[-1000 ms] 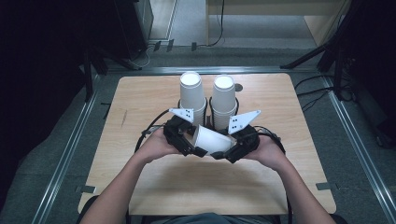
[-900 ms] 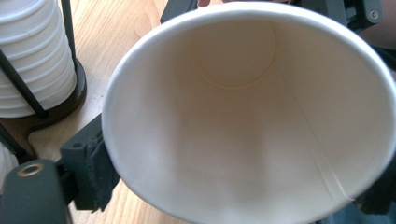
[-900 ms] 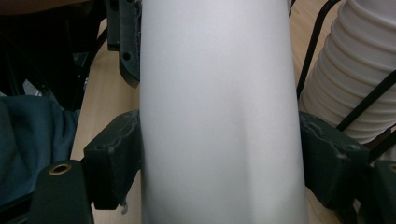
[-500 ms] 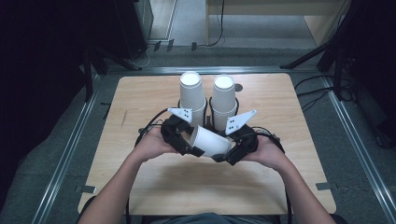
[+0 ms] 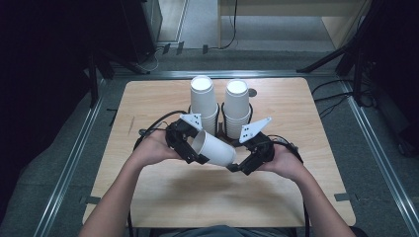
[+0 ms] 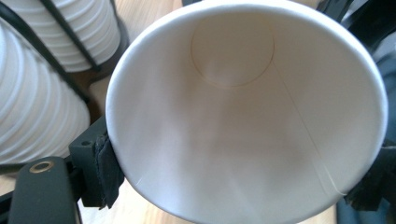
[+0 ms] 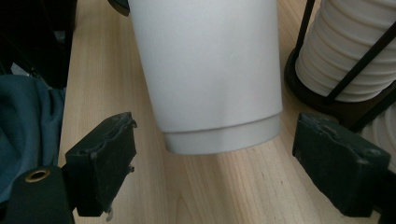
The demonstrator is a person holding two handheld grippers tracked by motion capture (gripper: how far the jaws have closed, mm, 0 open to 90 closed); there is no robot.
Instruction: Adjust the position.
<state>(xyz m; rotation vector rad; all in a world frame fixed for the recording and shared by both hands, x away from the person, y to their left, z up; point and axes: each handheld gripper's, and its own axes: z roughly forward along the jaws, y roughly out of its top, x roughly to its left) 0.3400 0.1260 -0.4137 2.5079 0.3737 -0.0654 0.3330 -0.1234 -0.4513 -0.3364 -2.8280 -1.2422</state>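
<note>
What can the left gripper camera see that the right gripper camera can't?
The left gripper view looks straight into the white paper cup, showing its empty inside and round bottom, with the left gripper shut on its rim. The right gripper view shows the cup's outside and base, with the open right gripper standing apart on each side. Both show the cup, the stacked cups in black holders, and the wooden table.

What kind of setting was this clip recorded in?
Probably a lab or studio recording rig, not a home: a bare light wooden table stands on grey floor with metal rails alongside, loose black cables trailing, and two stacks of white paper cups in a rack.
</note>
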